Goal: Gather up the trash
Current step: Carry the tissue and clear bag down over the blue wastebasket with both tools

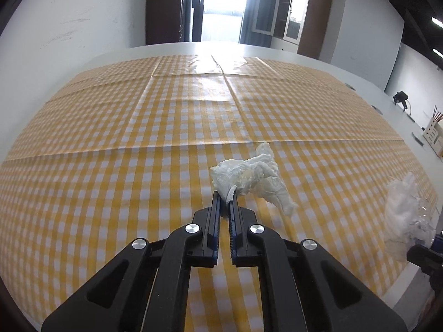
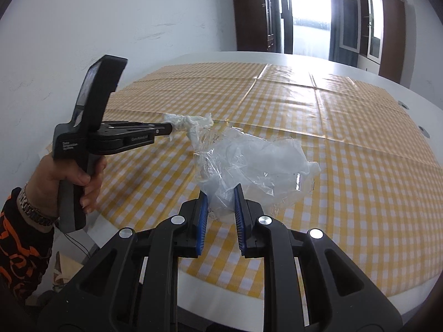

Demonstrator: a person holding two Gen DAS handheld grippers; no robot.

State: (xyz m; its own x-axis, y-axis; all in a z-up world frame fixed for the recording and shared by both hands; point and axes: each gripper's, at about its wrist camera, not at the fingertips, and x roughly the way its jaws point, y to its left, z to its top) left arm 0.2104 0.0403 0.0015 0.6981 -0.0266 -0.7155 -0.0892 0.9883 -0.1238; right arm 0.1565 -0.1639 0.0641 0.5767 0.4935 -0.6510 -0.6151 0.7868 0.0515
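Left tool [image 1: 227,197] pinched nearly shut on tip of crumpled tissue [image 1: 249,173], center-right of left wrist frame, lifted off checkered cloth [image 1: 138,138] on desk [image 2: 221,279]. In right wrist frame same tool [image 2: 166,130] at mid-left, tissue [image 2: 191,123] dangling from tip, hand [image 2: 69,177] on grip. Right tool [image 2: 220,196] narrowly parted, clamped on clear plastic bag [image 2: 254,163], frame center, bag bulging ahead of fingers above cloth. Bag [image 1: 404,210] also at right edge of left view. Tissue likely very light, soft, tears easily; best pinched at a thick fold, not a loose corner. Bag likely light, slippery, crinkly; best gripped at bunched part. Tissue just upper left of bag, near touching; contact unclear.
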